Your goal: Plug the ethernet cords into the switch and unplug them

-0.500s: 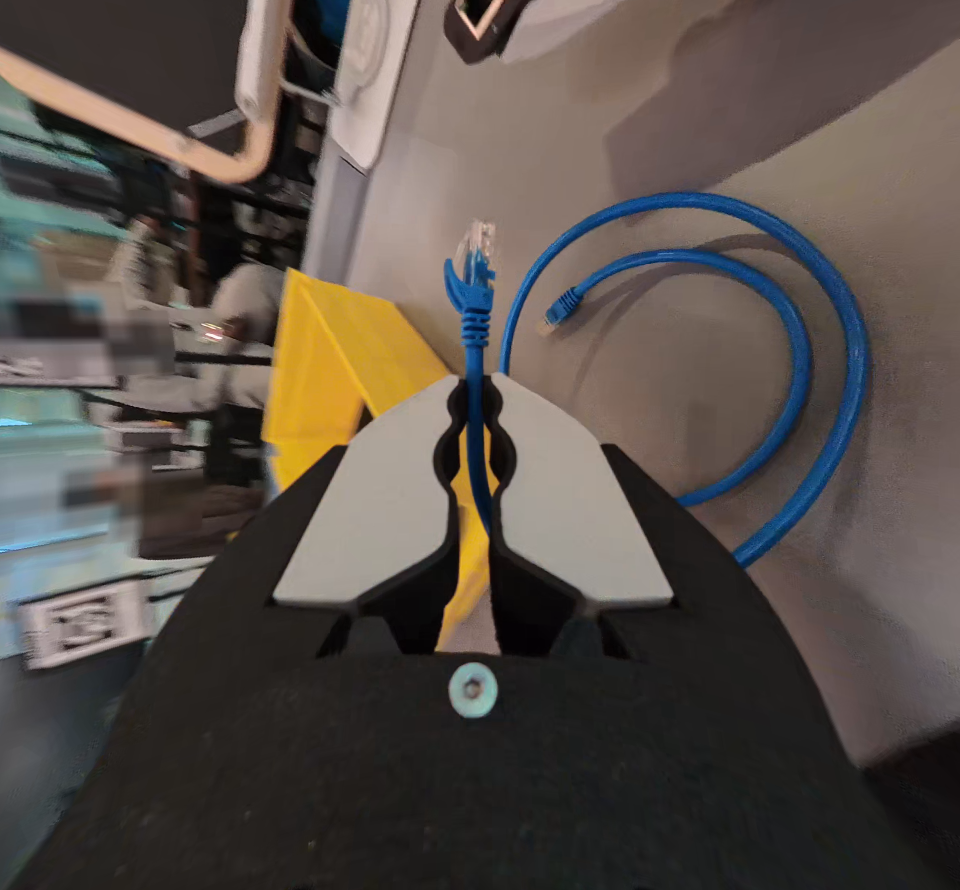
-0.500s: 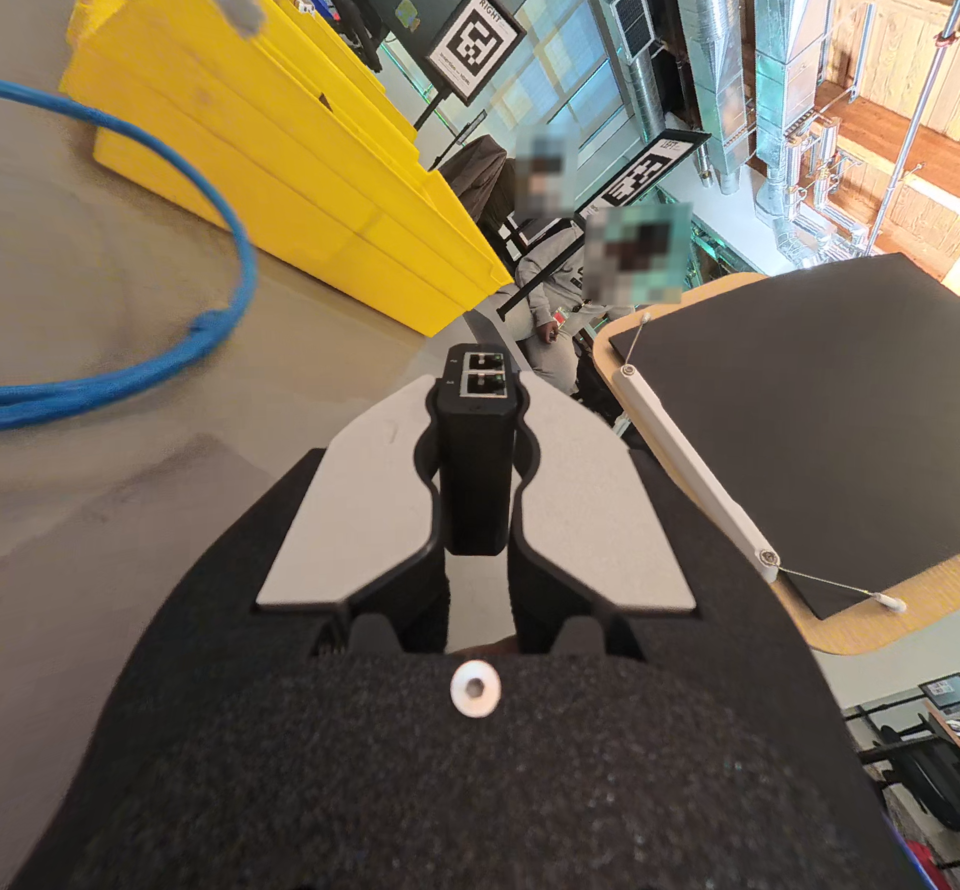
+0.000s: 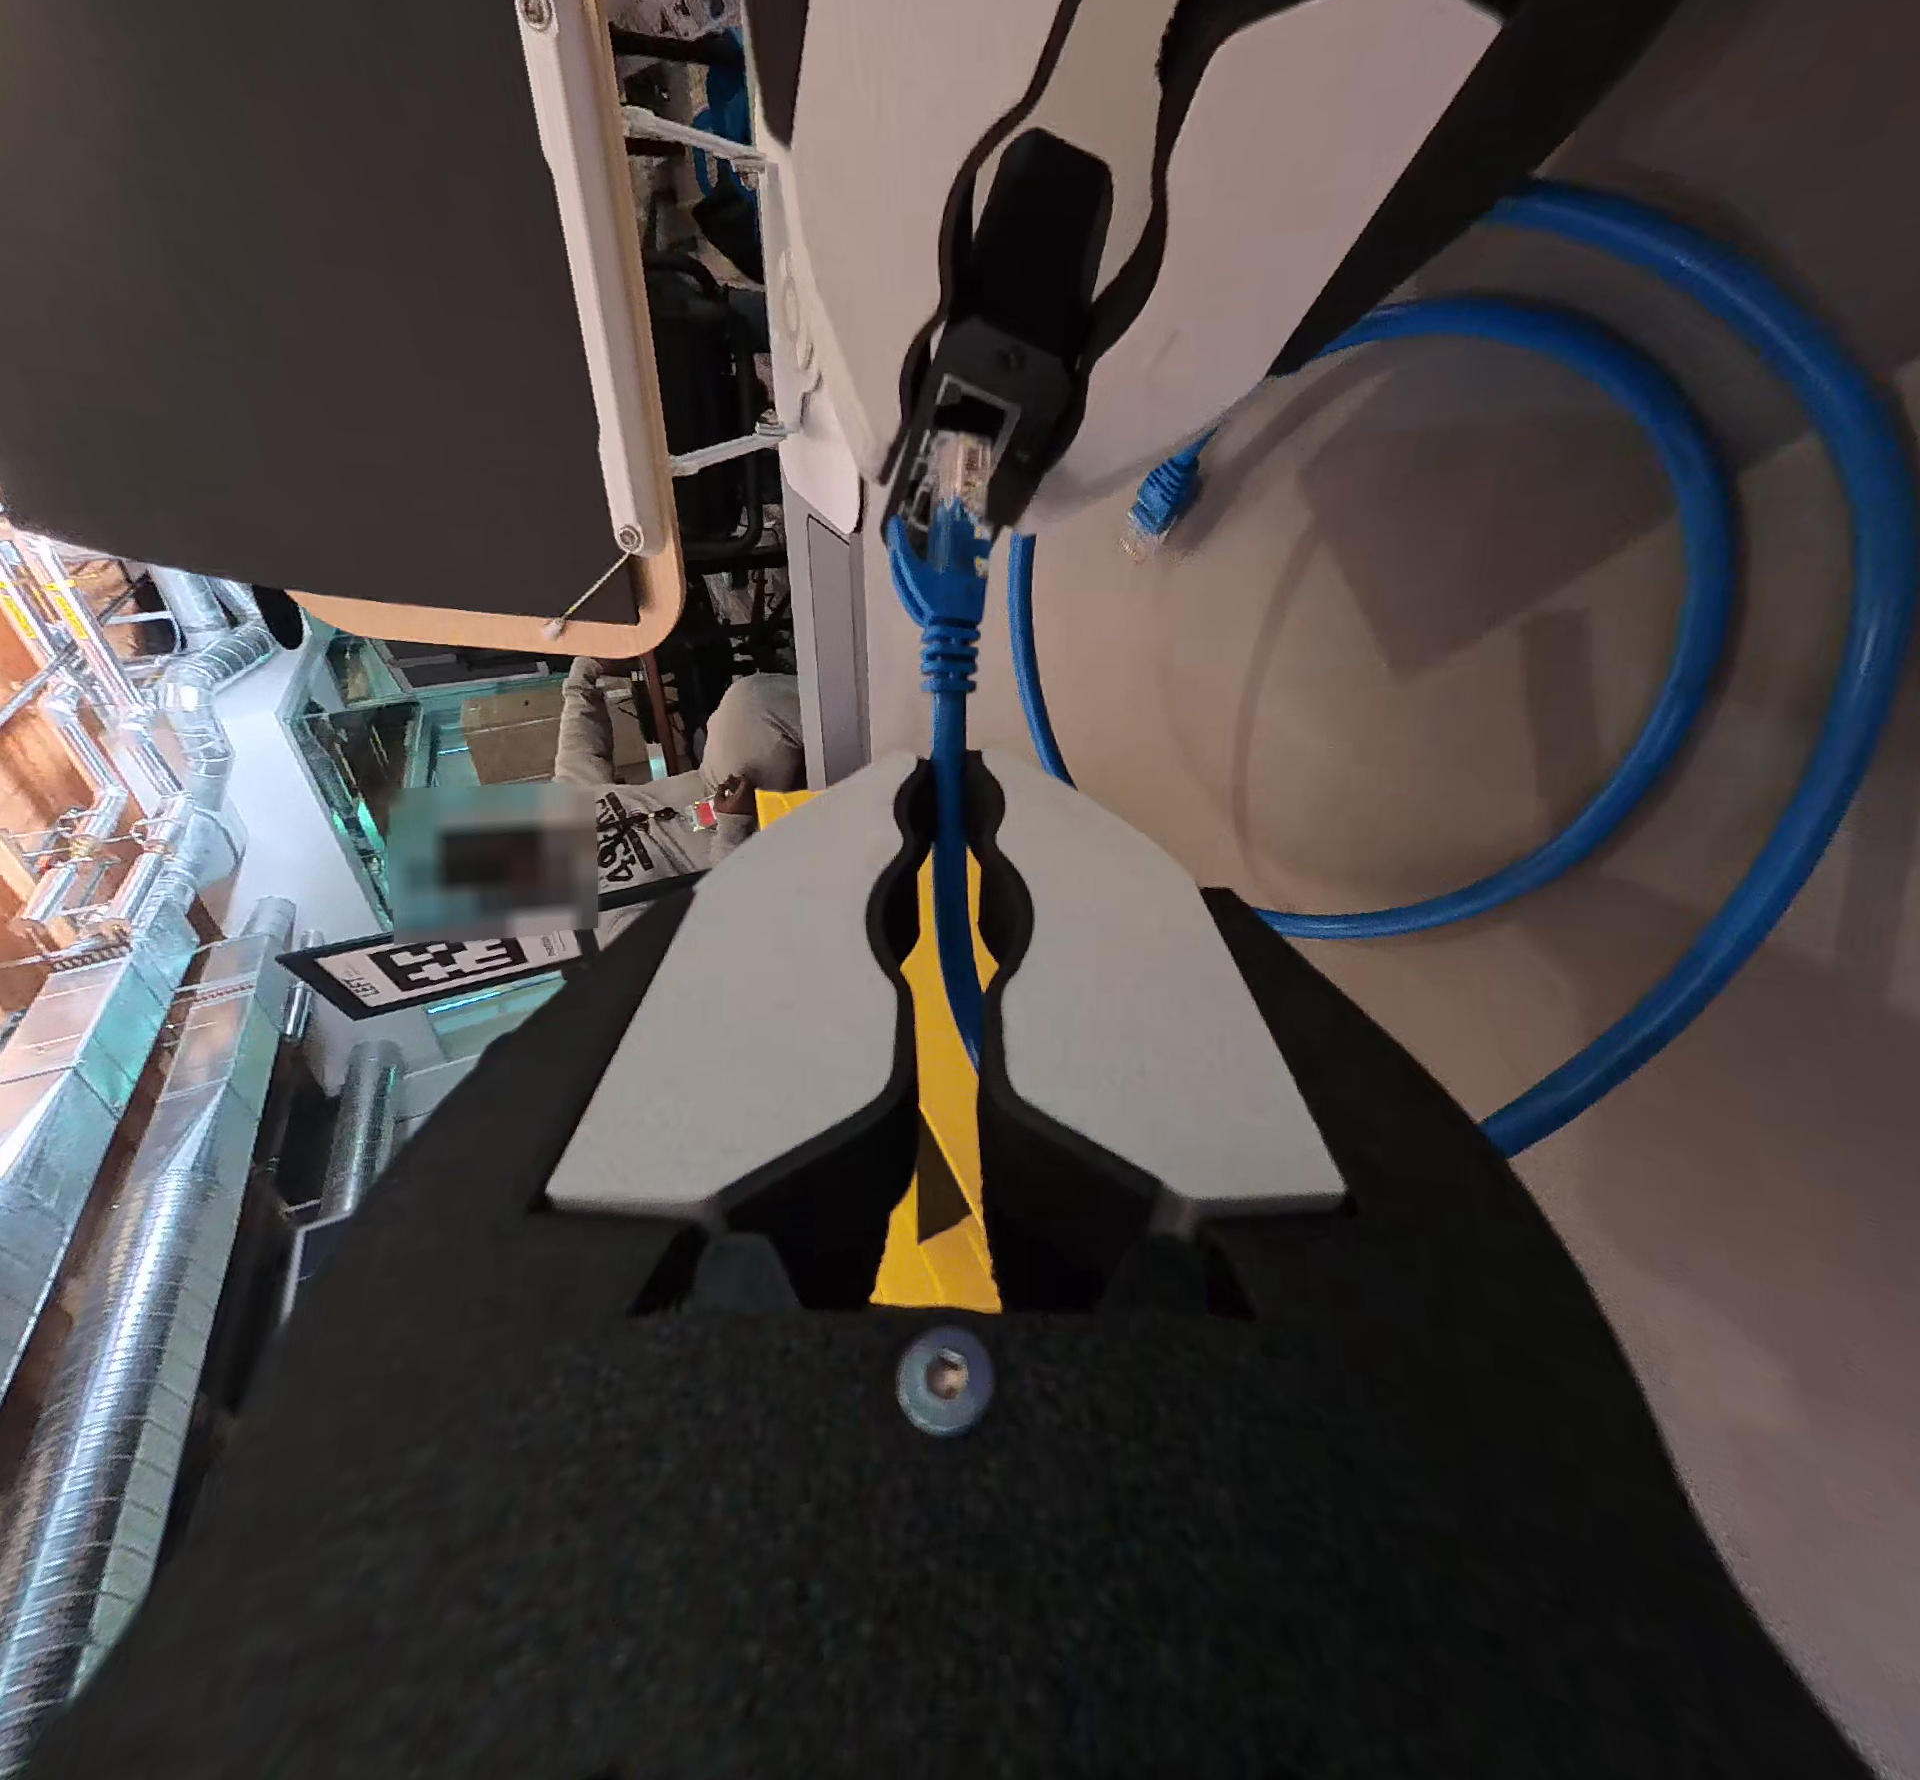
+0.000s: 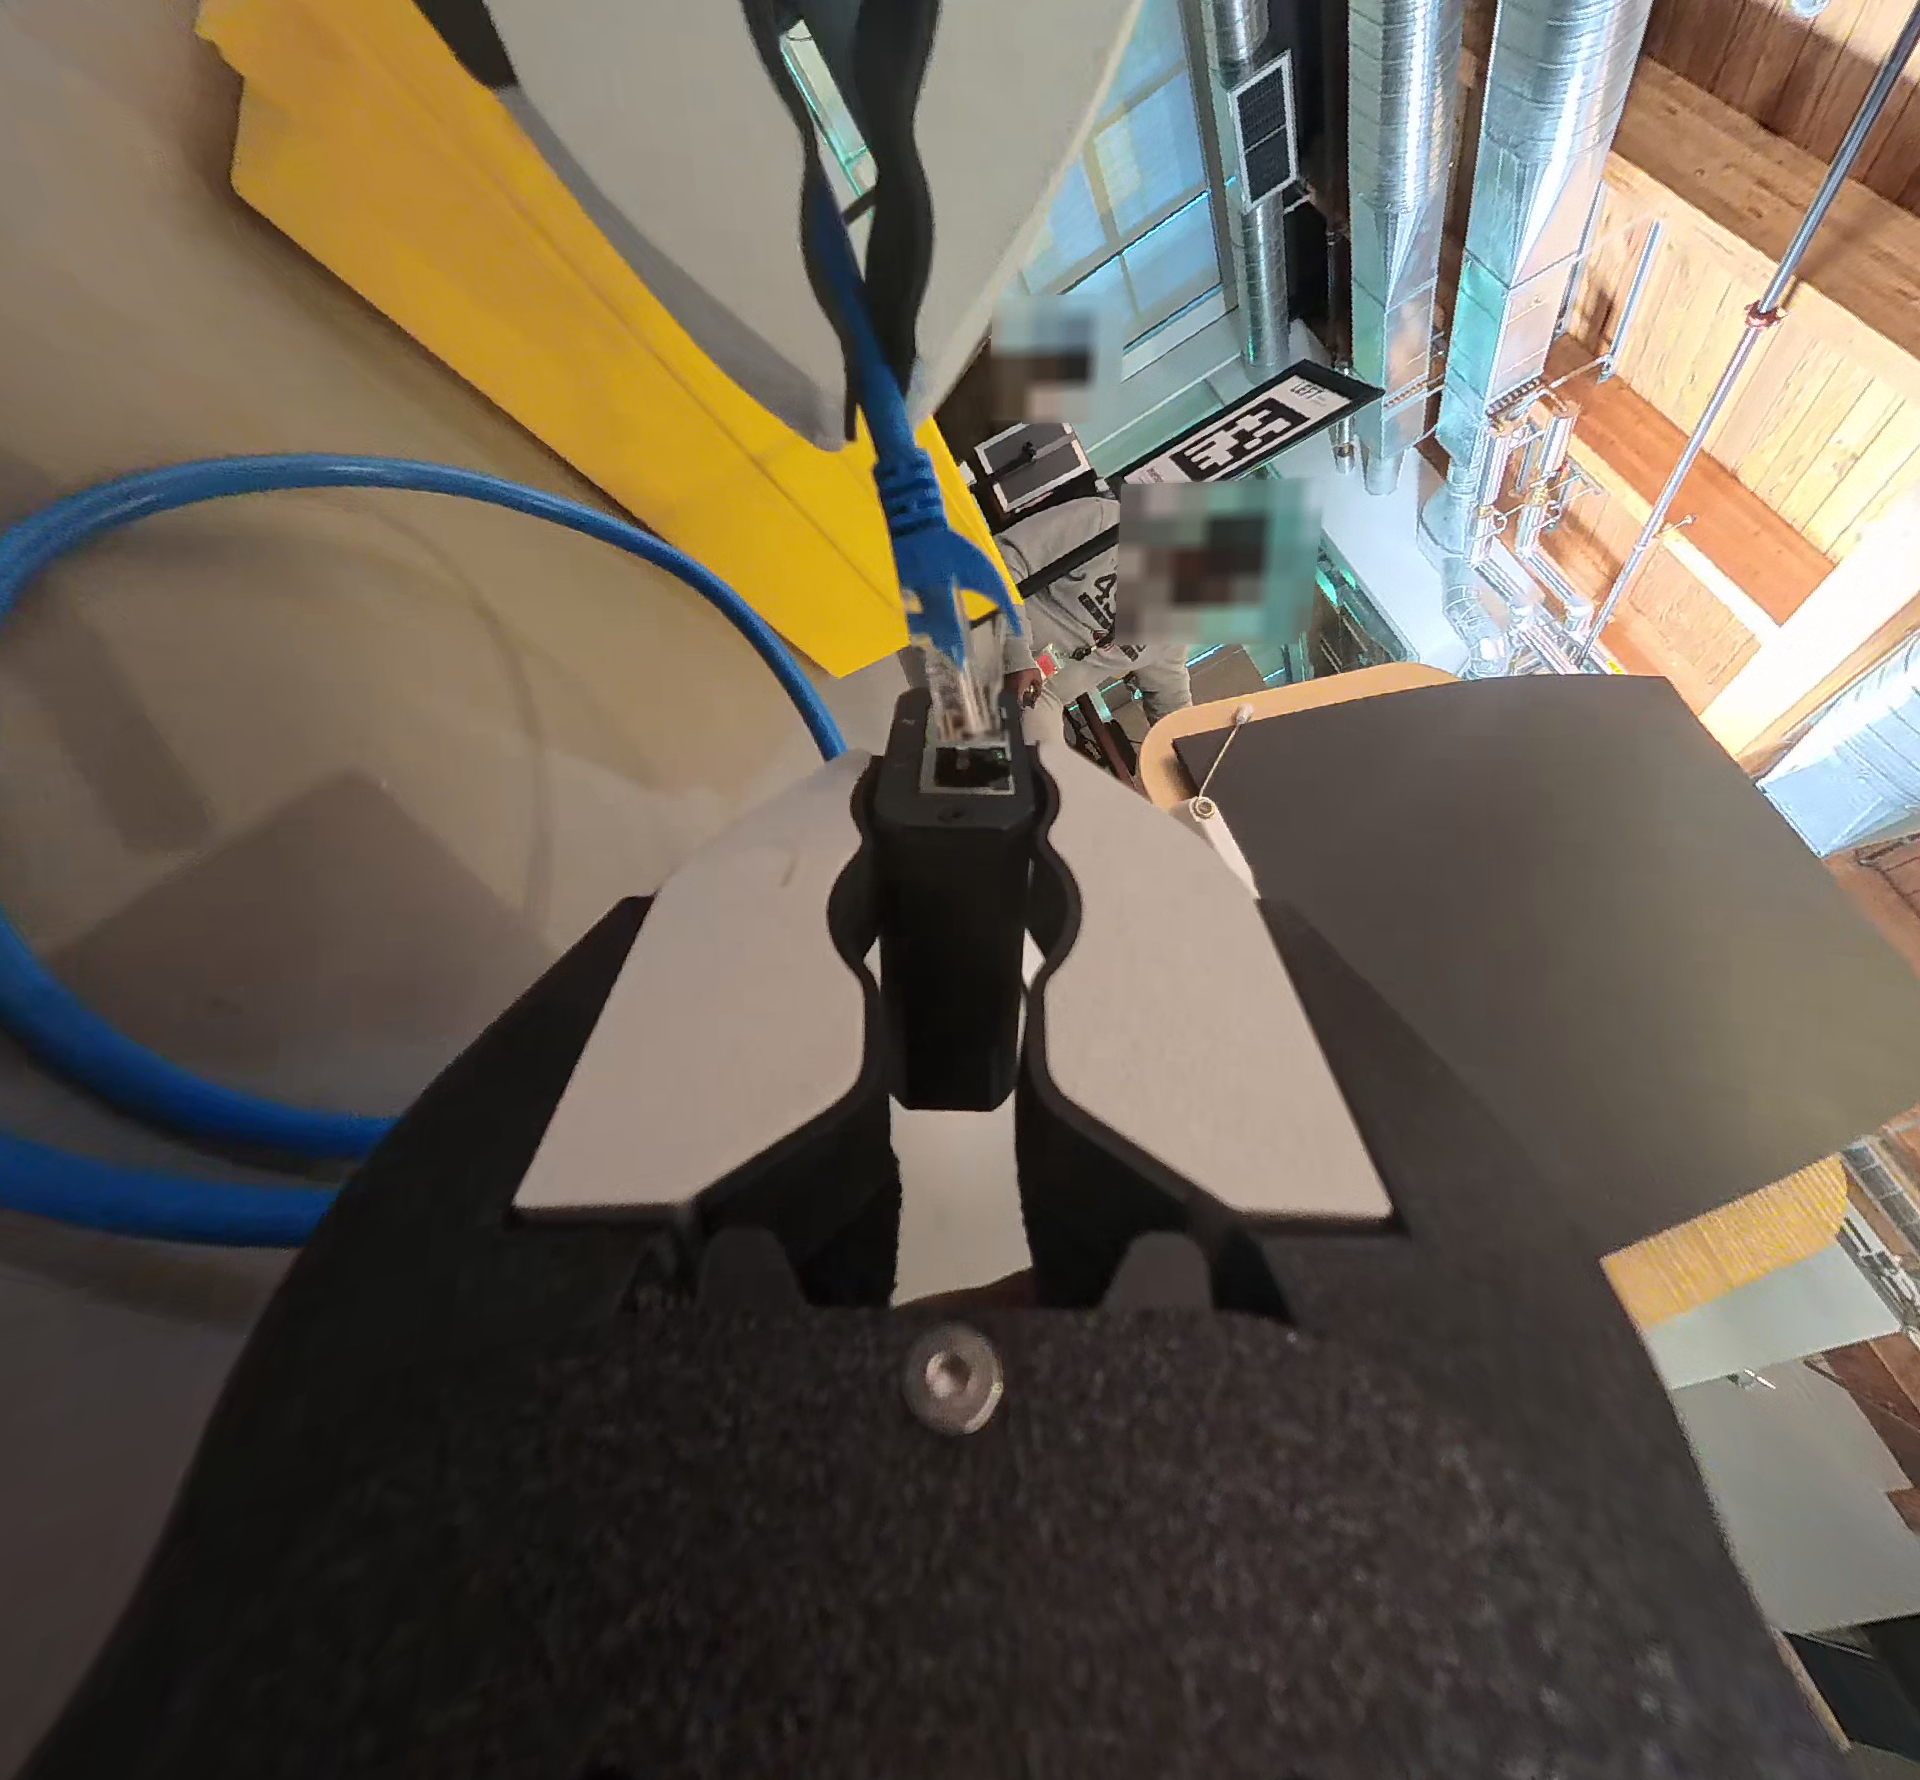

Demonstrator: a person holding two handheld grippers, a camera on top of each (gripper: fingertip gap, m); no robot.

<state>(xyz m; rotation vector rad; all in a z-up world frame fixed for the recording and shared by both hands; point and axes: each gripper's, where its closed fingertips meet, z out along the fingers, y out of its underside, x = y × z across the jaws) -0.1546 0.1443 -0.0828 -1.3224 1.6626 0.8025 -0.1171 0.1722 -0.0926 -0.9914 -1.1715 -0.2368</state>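
Two tools are in view: the left tool (image 3: 954,774) and the right tool (image 4: 951,780). There is one black switch (image 4: 951,909) with two ports on its end face, one blue ethernet cord (image 3: 1766,691) with two clear-tipped plugs, one yellow bin (image 4: 540,296), and one grey surface (image 3: 1558,1315).

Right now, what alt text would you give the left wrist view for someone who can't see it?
The left tool pinches a blue ethernet cord and holds its clear plug at a port of a small black switch, which the right tool grips from above. The rest of the cord loops over a grey table, its second plug lying free.
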